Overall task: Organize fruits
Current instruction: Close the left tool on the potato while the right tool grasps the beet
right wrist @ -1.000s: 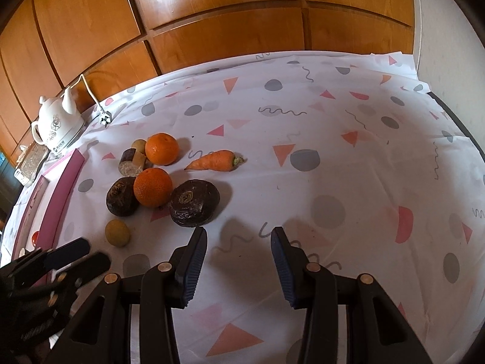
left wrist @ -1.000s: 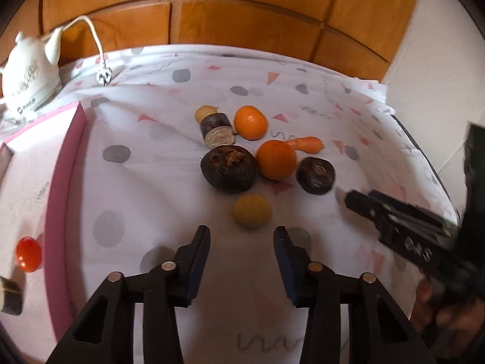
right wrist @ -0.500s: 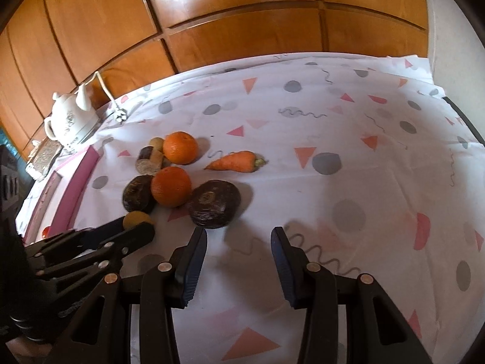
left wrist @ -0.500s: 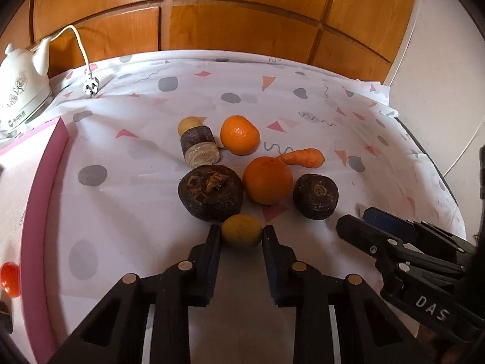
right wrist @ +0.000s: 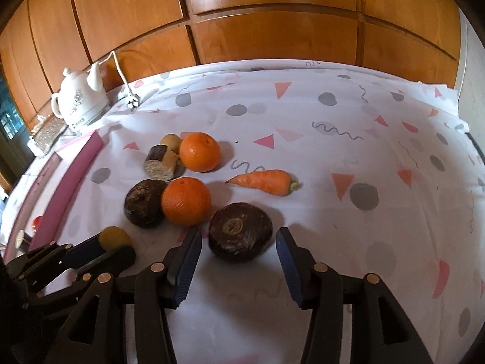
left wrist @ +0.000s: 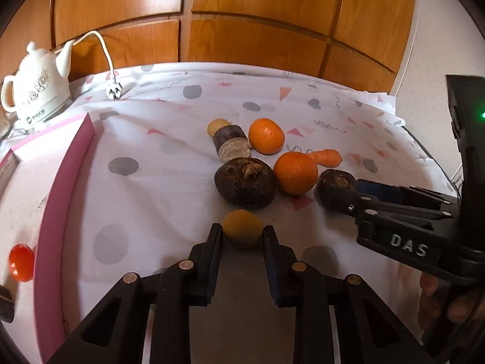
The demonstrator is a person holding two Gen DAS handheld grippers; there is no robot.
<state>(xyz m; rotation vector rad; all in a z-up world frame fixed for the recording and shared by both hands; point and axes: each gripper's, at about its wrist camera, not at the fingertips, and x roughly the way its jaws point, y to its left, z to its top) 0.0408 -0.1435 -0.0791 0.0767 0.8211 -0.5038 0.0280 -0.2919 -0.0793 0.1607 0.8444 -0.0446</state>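
Observation:
My left gripper (left wrist: 242, 236) is shut on a small yellow-brown fruit (left wrist: 242, 227), also seen in the right wrist view (right wrist: 113, 236). My right gripper (right wrist: 238, 239) is open, its fingers on either side of a dark round root (right wrist: 241, 232), apart from it. Two oranges (right wrist: 185, 200) (right wrist: 199, 151), a carrot (right wrist: 263, 181), a second dark root (right wrist: 145, 203), a cut brown piece (right wrist: 160, 162) and a small pale fruit (right wrist: 171, 141) lie on the patterned cloth behind.
A pink tray (left wrist: 65, 200) lies at the left with a small red fruit (left wrist: 21, 262) in it. A white kettle (left wrist: 39, 91) with its cord and plug (left wrist: 114, 92) stands at the back left. Wooden panels stand behind the table.
My left gripper has closed on the yellow-brown fruit. My right gripper has moved forward, so the dark root sits between its open fingers.

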